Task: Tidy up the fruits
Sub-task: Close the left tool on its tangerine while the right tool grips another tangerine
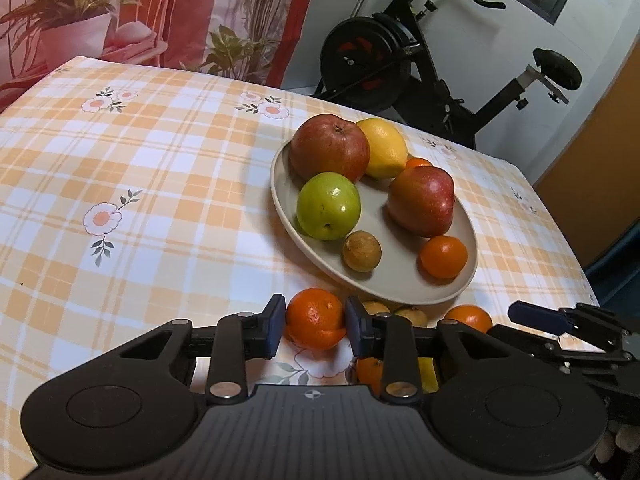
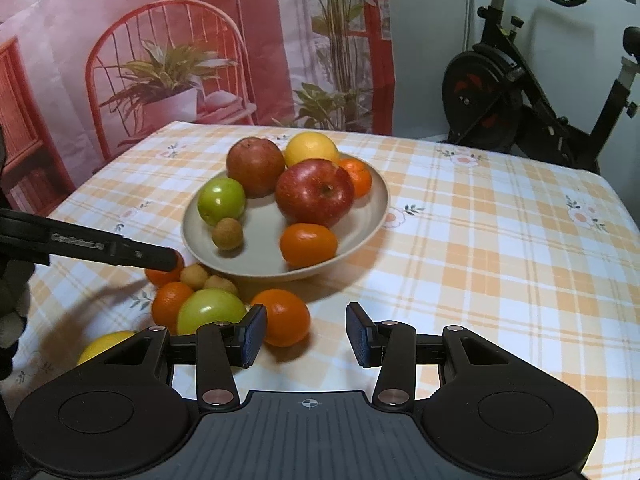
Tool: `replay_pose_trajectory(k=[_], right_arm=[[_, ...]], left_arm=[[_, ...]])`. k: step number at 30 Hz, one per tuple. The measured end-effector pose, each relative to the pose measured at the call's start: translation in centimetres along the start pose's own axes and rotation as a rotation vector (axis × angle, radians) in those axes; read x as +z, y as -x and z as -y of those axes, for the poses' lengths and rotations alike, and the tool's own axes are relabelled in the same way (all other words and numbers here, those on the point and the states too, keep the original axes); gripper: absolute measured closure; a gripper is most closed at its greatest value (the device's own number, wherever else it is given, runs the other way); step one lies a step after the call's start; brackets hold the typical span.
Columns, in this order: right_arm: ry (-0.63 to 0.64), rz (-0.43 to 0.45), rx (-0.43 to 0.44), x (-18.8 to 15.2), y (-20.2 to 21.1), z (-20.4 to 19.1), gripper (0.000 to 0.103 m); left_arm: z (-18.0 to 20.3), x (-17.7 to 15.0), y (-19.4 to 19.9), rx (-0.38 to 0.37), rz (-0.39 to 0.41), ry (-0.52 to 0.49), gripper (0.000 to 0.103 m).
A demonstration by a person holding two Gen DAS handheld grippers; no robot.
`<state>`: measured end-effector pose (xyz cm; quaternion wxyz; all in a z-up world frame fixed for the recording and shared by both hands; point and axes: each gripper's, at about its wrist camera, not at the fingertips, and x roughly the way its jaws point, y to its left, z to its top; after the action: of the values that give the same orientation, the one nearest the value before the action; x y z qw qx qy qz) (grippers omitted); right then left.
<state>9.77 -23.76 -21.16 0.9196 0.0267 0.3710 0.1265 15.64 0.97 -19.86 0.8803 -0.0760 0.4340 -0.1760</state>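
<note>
**Left gripper clamps an orange at the plate's near rim**

The left gripper (image 1: 315, 326) has its blue pads pressed on both sides of an orange (image 1: 315, 319) that sits on the checked tablecloth (image 1: 132, 168), just short of the plate (image 1: 280, 184). No earlier view is at hand to show how the jaws got there.

The right gripper (image 2: 306, 334) stands partly open and holds nothing. A second orange (image 2: 285, 317) lies just beside its left pad; the cloth between the pads is bare.

On the plate lie two red apples, a green apple (image 1: 328, 205), a lemon (image 1: 383, 147), small oranges and a small brown fruit (image 1: 361, 251). The near-right part of its floor is free.

Loose fruit crowds the cloth just below the plate's near rim: oranges, a green apple (image 2: 210, 309), two small tan fruits and a lemon (image 2: 105, 343) nearer the table's front edge.

Left of the plate in the left wrist view, and right of it in the right wrist view, the cloth is open out to the table edges. Past the far edge stand a printed backdrop (image 2: 160, 40) and an exercise bike (image 1: 420, 60).
</note>
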Motion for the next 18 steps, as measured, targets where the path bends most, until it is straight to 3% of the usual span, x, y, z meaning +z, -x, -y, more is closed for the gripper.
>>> replay_pose_trajectory(k=[14,18], right_arm=[[0.035,-0.015,0.040,0.9,-1.4,-0.7,0.062],[0.032,-0.018,0.048,1.2,-1.9,-0.7,0.062]], left_arm=[[-0.6,-0.3,0.6,0.008,-0.010,0.018,0.068],[-0.5,-0.3,0.4,0.006,-0.019,0.010,0.062]])
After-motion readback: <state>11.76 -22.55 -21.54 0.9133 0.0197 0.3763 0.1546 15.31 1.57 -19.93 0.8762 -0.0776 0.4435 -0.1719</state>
